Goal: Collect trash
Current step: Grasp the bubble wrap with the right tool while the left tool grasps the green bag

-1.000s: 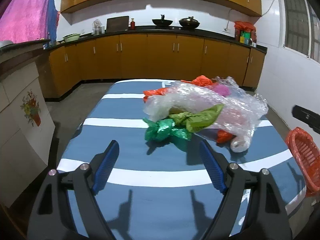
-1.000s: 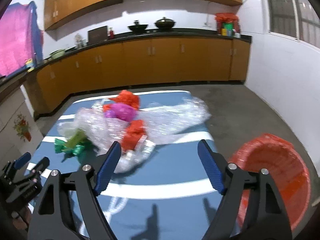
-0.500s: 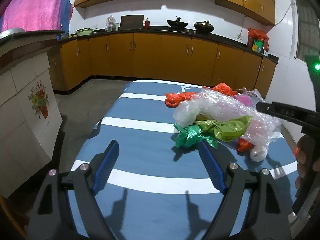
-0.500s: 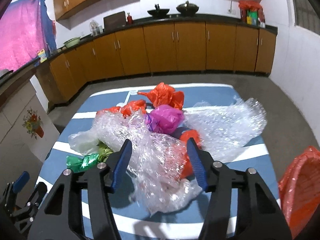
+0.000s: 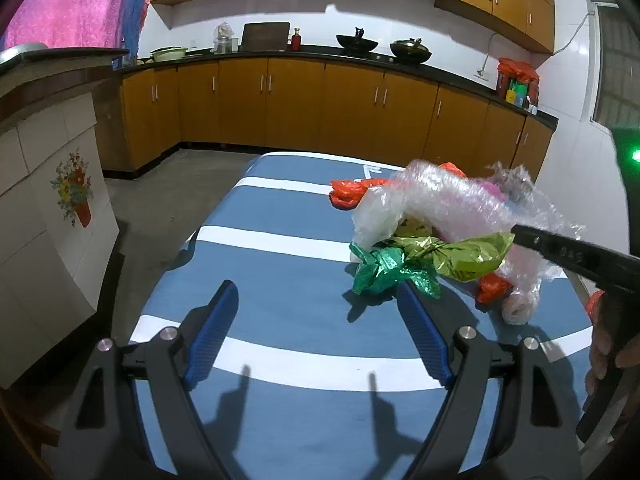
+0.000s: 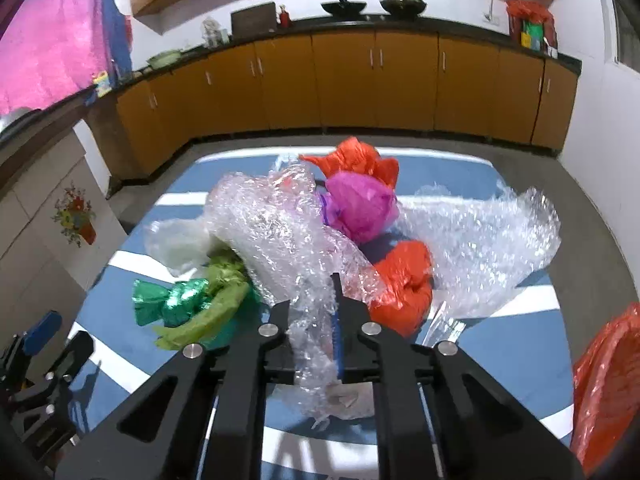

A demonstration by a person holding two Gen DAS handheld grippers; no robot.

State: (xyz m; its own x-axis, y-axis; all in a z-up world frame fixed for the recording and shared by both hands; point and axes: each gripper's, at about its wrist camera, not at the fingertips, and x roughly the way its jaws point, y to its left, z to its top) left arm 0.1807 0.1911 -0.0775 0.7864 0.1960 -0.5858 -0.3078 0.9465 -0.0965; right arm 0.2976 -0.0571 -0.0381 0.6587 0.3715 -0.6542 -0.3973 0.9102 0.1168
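The right hand-held gripper [image 6: 334, 312] has clamped onto the bubble wrap [image 6: 280, 232]. The left hand-held gripper [image 5: 320, 320] hangs wide open over the worktop [image 5: 280, 308], empty.

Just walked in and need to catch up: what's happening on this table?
A person with two handheld grippers is collecting trash from the blue striped table. The right gripper has shut on the bubble wrap. The left gripper hovers open before the green foil wrapper. A red basket sits to the right.
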